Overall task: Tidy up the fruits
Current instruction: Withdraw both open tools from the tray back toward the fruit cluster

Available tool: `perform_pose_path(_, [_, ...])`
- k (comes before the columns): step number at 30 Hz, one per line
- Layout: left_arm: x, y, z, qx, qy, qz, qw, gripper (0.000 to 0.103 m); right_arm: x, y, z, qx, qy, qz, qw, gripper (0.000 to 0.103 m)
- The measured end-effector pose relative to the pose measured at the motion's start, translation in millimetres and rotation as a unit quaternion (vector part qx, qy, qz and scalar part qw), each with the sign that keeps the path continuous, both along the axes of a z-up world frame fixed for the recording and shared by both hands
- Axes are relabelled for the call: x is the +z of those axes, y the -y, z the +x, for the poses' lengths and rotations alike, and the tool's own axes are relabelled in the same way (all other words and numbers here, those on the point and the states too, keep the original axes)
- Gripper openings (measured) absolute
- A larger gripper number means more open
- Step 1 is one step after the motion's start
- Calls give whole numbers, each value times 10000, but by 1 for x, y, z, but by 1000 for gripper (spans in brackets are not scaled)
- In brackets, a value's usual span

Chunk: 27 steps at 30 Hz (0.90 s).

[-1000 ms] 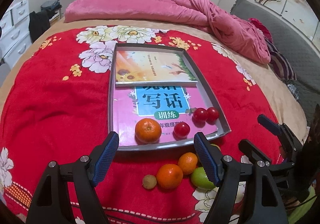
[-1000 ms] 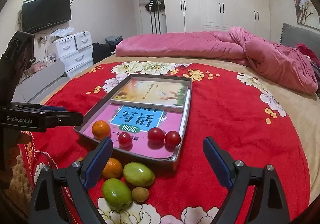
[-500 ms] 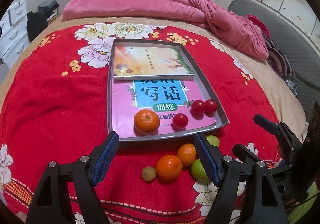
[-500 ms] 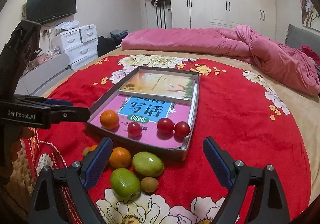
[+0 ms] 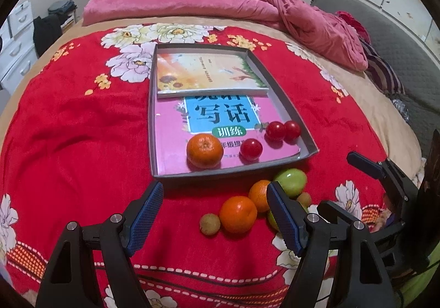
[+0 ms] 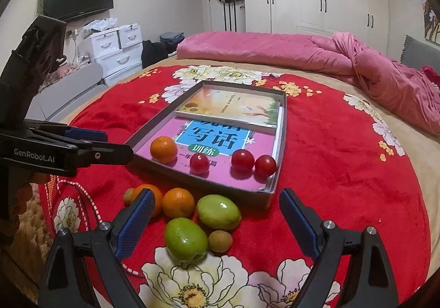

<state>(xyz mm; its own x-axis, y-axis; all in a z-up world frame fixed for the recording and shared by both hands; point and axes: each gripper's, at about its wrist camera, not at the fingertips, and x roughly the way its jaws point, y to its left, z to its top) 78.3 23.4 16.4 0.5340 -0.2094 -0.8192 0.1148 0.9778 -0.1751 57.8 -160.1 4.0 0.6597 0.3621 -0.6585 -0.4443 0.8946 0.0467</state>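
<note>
Two grippers, left gripper (image 5: 214, 214) and right gripper (image 6: 216, 221), hang with our jaws spread and empty; loose fruit crowds the tray (image 5: 150, 126) front rim, red blanket (image 5: 68, 129) bare alongside.

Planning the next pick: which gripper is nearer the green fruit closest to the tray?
Right gripper: that green fruit lies between its open fingers. The left gripper hovers beside it.
</note>
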Motion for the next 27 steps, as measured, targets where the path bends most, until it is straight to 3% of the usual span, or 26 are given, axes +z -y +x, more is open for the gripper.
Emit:
perform_pose_path(21, [-21,12,-14,-369,-340,67,9987,79,-20,-15,-15,348,-439,-248,9981,91])
perform_pose_path(27, [-28,20,-17,-523,-430,49,9977,79,-32,-18,-14,429,-693,-362,9960,76])
